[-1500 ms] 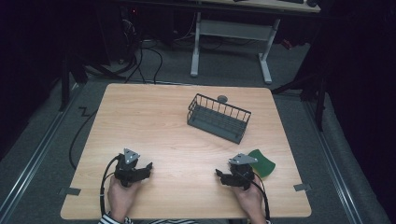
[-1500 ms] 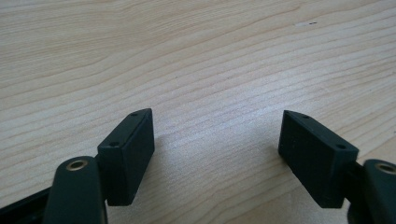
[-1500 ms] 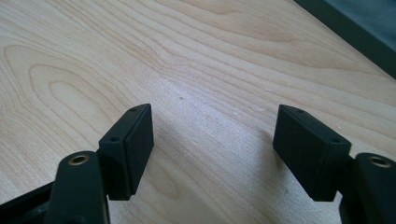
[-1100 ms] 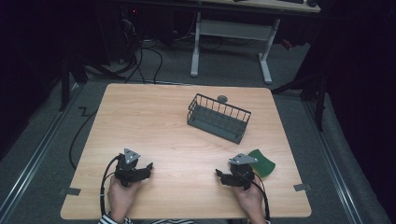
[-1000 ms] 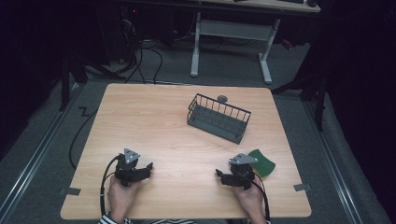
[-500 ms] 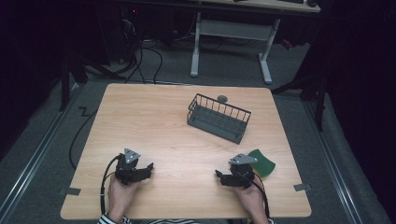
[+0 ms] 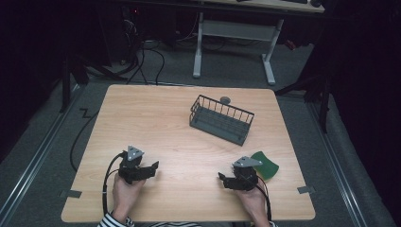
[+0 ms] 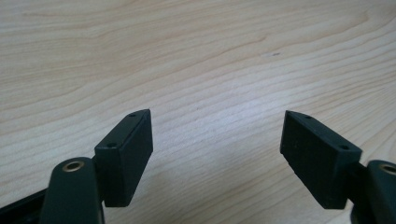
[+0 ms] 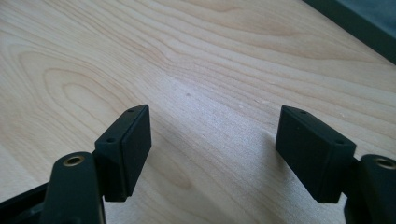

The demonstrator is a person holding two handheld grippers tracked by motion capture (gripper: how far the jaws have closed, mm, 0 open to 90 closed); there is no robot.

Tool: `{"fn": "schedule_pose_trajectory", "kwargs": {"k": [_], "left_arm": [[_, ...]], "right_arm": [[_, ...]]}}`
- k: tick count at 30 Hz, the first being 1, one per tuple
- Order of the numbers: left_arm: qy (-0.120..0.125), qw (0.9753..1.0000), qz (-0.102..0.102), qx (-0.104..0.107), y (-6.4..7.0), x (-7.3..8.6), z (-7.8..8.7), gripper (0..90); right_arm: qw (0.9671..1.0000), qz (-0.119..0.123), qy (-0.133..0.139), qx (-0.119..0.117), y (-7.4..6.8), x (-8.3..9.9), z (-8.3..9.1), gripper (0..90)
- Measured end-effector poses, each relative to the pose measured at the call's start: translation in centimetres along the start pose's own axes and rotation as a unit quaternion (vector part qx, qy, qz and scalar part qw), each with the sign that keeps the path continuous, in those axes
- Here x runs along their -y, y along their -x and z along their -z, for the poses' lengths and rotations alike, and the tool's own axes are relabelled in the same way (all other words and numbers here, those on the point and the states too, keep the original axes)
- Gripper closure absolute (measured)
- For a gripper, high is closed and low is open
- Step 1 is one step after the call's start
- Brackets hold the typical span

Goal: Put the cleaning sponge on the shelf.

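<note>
Left hand-held gripper [image 7: 150, 169] resting low at the near left of the tabletop [image 7: 156, 118], jaws pointing toward the middle, gripped from behind by the left hand [image 7: 125, 189]. In the left gripper view [image 8: 217, 140], jaws spread wide, nothing between them but bare wood grain.

Right hand-held gripper [image 7: 223, 178] at the near right, jaws pointing left toward the middle, held by the right hand [image 7: 249, 201]. In the right gripper view [image 9: 212, 137], jaws likewise wide apart and empty, wood beneath them, a dark edge crossing the far right corner of that view.

Green curved piece [image 7: 265, 164] lying flat on the tabletop just beside the right hand-held gripper, on its right and slightly farther away, partly tucked behind the grey three-cornered plate; hard to tell whether touching.

Dark wire basket [image 7: 221, 119] standing upright on the far right half of the tabletop, turned at a slant, well apart from both hand-held grippers. Small grey round object [image 7: 225, 100] just beyond the basket's far rim.

Striped sleeve [image 7: 113, 220] at the near edge under the left hand. Black cable [image 7: 108, 175] looping from the left hand-held gripper back toward the near edge.
</note>
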State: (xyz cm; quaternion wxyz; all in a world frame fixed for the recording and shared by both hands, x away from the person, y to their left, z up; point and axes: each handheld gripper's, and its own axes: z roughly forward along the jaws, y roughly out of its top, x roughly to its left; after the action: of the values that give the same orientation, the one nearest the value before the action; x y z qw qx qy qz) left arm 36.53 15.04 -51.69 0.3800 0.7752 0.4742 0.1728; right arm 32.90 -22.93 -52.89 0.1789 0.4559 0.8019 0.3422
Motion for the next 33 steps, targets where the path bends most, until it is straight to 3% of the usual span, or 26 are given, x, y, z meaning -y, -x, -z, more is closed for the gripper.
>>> {"fn": "schedule_pose_trajectory", "kwargs": {"k": [2,5,9,13,18,23,27,33], "left_arm": [[0.001,1.0,-0.002,0.0,0.1,-0.2,0.1,26.0],[0.012,0.9999,-0.009,0.006,0.4,-1.1,0.4,26.2],[0.016,0.9997,-0.007,0.018,0.6,-1.8,0.6,26.8],[0.021,0.9994,-0.006,0.029,0.7,-3.0,0.9,26.9],[0.026,0.9985,-0.021,0.044,1.1,-4.8,0.8,31.0],[0.014,0.9976,-0.038,0.056,1.9,-6.9,0.2,32.0],[0.011,0.9969,-0.048,0.061,2.5,-8.9,-0.8,33.4],[0.02,0.996,-0.039,0.078,2.9,-11.0,-1.8,34.5]], "right_arm": [[1.0,-0.003,0.005,-0.002,0.0,0.0,0.2,27.3],[0.9991,-0.019,0.034,-0.014,0.6,-0.1,1.6,29.4],[0.9983,-0.032,0.046,-0.018,1.2,-0.3,2.6,29.4],[0.9973,-0.041,0.056,-0.024,2.2,-0.8,4.1,29.1],[0.9962,-0.049,0.069,-0.021,4.1,-1.6,5.6,26.8],[0.9943,-0.063,0.085,-0.014,5.5,-2.2,6.8,27.8],[0.9934,-0.07,0.09,-0.012,7.0,-3.0,7.7,35.0],[0.9921,-0.076,0.099,-0.006,8.3,-3.6,8.4,40.9]]}}
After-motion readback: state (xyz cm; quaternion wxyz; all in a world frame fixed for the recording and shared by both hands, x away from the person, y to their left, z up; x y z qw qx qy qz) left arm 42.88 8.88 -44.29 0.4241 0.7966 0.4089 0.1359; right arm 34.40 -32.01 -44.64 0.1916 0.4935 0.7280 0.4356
